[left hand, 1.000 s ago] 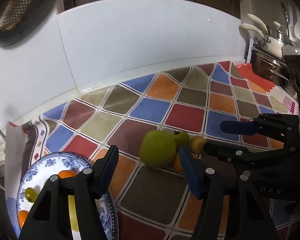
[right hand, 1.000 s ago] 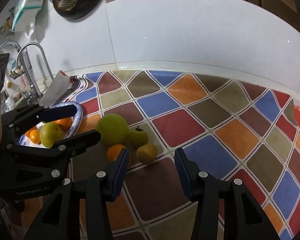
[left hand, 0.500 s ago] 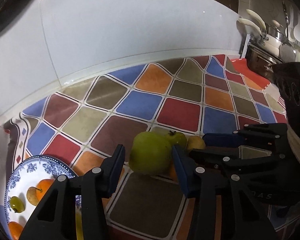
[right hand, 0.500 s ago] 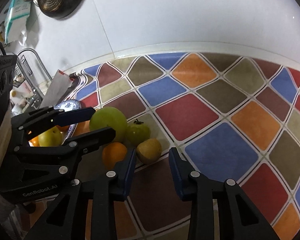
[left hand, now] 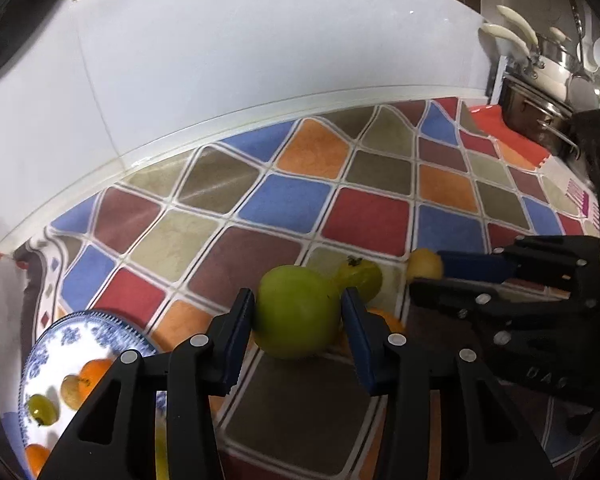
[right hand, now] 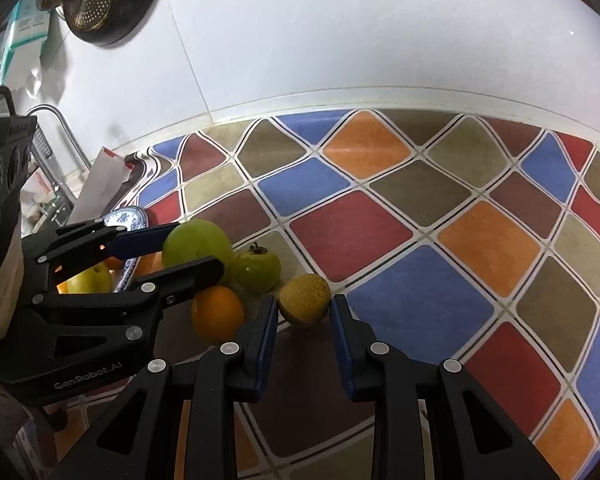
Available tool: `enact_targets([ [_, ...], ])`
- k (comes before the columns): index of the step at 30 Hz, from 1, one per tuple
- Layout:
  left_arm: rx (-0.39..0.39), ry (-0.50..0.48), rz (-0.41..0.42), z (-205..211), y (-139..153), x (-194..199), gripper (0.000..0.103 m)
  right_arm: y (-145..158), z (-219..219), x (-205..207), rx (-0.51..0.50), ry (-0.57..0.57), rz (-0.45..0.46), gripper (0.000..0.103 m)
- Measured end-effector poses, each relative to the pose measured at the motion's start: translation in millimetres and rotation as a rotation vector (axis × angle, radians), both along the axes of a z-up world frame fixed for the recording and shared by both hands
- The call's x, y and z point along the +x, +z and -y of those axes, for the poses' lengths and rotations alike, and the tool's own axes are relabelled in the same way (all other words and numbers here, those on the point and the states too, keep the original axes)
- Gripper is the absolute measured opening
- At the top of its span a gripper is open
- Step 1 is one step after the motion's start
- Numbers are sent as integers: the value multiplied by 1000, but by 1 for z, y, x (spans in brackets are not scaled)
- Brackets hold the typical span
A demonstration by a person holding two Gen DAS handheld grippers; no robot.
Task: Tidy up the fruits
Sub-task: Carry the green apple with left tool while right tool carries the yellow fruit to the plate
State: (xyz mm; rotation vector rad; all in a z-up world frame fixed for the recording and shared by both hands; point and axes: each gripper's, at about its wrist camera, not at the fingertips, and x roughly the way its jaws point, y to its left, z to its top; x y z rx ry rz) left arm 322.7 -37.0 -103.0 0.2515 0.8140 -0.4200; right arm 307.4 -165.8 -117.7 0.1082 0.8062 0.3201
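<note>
Checkered mat (right hand: pixel 380 236) meets white wall (right hand: pixel 340 40); both grippers straddle fruit, grip unclear.

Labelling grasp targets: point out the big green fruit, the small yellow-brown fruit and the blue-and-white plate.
big green fruit (left hand: pixel 296 316): left wrist view, middle of its front face.
small yellow-brown fruit (right hand: pixel 305 299): right wrist view, centre of its speckled skin.
blue-and-white plate (left hand: pixel 74 334): left wrist view, patterned rim at upper edge.
</note>
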Motion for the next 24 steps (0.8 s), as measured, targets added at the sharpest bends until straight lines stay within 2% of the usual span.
enact_targets([
  [5,18,36,19,-11,3,-13,44,4,-8,-8,-5,11,12,28],
  [9,-6,77,33,-20,10,-25,43,10,-14,-18,-14,22,29,28],
  [11,-17,88,44,-23,14,-32,38,14,-15,-22,-16,24,40,28],
  [12,-19,96,63,-25,17,-36,23,16,-15,-24,-14,25,44,28],
  [16,-38,112,126,-30,35,-50,21,25,-17,-35,-9,33,61,28],
  [18,-23,112,140,-30,35,-53,21,28,-20,-40,-11,41,69,28],
  [20,-33,121,142,-34,34,-55,31,29,-23,-44,-6,48,70,28],
  [21,-33,124,139,-35,33,-56,48,30,-24,-46,-7,49,70,28],
  [22,-32,131,140,-37,33,-58,59,30,-26,-47,-11,49,72,28],
  [24,-42,130,132,-41,32,-64,59,30,-29,-50,-15,51,73,28],
])
